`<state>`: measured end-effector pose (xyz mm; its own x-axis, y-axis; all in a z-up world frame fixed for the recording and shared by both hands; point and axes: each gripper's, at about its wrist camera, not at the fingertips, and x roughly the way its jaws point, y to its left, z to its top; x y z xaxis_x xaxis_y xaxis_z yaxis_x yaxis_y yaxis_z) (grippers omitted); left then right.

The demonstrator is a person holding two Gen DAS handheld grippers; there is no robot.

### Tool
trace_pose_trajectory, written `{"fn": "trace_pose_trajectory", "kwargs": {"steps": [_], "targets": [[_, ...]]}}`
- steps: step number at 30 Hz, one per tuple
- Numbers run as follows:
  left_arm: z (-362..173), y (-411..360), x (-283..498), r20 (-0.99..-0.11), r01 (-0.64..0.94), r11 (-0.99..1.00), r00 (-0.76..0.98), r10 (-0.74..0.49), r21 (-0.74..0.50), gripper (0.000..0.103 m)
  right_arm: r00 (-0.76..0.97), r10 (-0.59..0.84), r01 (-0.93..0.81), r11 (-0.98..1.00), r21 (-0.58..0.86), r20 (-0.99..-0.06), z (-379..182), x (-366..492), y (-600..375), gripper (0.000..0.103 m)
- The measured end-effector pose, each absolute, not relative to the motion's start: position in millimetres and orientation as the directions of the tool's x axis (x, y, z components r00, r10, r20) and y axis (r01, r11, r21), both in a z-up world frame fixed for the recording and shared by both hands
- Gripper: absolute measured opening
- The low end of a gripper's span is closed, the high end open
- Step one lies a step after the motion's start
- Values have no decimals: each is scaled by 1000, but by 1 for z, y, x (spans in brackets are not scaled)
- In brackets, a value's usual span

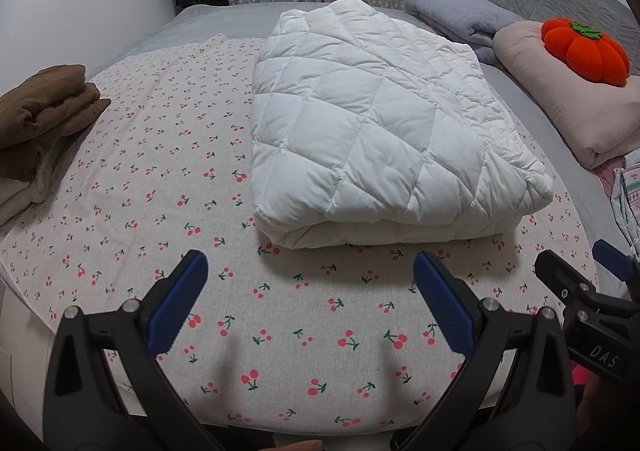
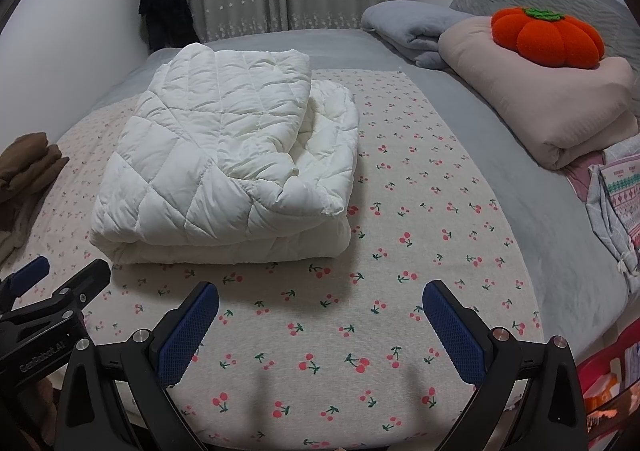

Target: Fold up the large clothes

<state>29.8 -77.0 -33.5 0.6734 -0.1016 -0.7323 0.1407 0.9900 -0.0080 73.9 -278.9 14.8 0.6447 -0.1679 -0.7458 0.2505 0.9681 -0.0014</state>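
White quilted coat (image 1: 384,131), already folded, lies ahead of both claws, long axis running away; left claw (image 1: 310,303) nearer, right claw (image 2: 320,331) alongside, both wide, empty.

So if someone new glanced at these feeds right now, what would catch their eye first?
Probably the white quilted coat, folded into a thick bundle mid-bed on the cherry-print cloth. Next, the bright orange pumpkin cushion atop a folded beige blanket at far right. Both grippers, left and right, hang open and empty near the bed's front edge.
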Motion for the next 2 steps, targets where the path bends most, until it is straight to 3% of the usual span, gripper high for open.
{"fn": "trace_pose_trajectory", "kwargs": {"steps": [2], "targets": [[-34,-76,30,-732,135,991,674,-99,-9,102,643,-169,251,968,-2,-747,14,74,-279,103]]}}
